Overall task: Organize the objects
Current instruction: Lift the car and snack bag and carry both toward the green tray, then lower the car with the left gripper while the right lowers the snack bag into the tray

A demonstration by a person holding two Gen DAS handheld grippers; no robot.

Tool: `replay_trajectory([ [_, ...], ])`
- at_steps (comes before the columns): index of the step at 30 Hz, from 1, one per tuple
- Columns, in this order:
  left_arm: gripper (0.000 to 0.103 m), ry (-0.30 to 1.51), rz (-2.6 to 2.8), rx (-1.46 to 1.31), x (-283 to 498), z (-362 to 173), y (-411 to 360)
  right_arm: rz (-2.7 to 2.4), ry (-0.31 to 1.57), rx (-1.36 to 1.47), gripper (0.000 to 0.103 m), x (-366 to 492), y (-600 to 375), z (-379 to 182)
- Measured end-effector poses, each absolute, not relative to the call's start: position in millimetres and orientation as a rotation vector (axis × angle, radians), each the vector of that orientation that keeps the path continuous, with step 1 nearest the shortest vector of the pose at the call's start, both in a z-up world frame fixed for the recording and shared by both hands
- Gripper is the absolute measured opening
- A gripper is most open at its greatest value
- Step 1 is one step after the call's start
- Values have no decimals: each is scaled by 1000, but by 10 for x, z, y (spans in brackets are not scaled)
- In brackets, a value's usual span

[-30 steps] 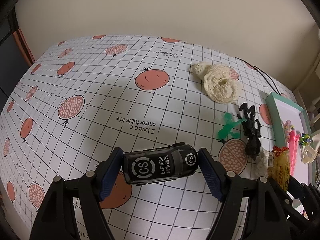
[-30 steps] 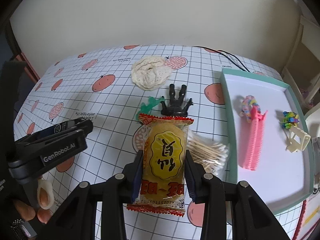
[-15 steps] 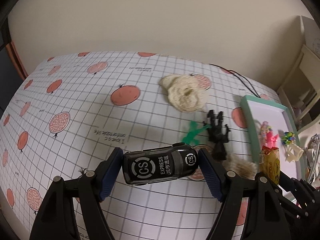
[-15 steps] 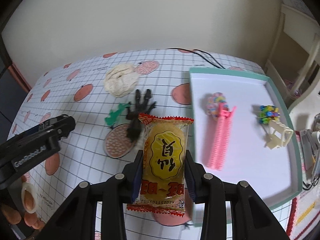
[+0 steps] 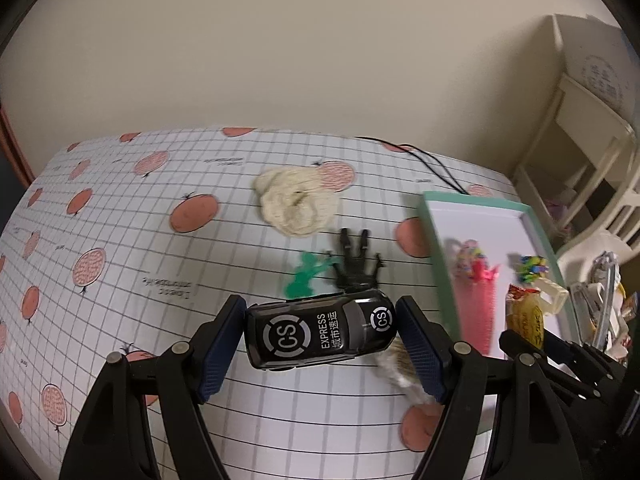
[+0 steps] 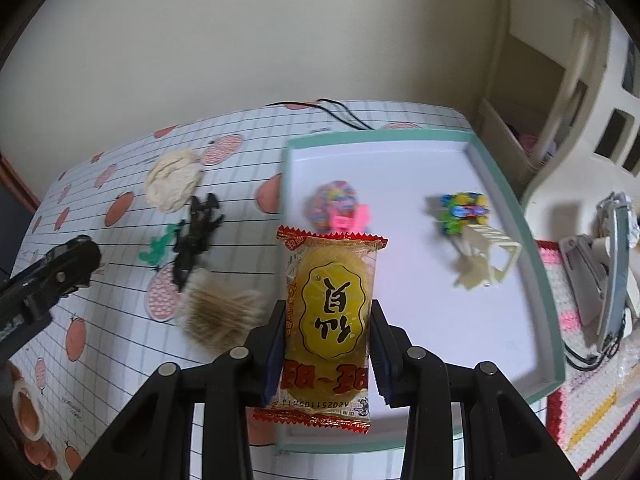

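Observation:
My left gripper (image 5: 320,336) is shut on a black toy car (image 5: 320,332) marked "CS EXPRESS", held above the checked tablecloth. My right gripper (image 6: 326,344) is shut on a yellow snack packet (image 6: 328,312) with red ends, held over the near left edge of the green-rimmed white tray (image 6: 544,280). In the left wrist view the tray (image 5: 436,264) lies to the right and the snack packet (image 5: 524,316) shows over it. In the tray lie a pink comb-like clip (image 6: 348,220), a multicoloured bead bunch (image 6: 464,208) and a cream clip (image 6: 488,256).
On the cloth lie a cream crocheted piece (image 5: 296,208), a green figure (image 5: 306,276), a black hand-shaped toy (image 5: 356,264) and a bundle of cotton swabs (image 6: 220,312). A black cable (image 5: 424,160) runs along the far edge. Cream shelving (image 6: 560,80) stands right of the table.
Both grippers have swung right toward the tray, each keeping its object. The snack packet went from above the cotton swabs to above the tray's left edge.

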State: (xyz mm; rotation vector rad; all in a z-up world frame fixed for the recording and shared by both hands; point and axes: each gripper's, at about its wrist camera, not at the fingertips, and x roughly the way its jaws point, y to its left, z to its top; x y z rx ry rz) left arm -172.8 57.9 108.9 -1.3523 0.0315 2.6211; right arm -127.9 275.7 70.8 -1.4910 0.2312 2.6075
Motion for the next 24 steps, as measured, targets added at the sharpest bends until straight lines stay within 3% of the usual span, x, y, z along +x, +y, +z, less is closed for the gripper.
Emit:
replay_trajectory([
  [24,78,134,2416,-1254,-1355,1116,1613,2478,365,-1448,39,-1059,3636,609],
])
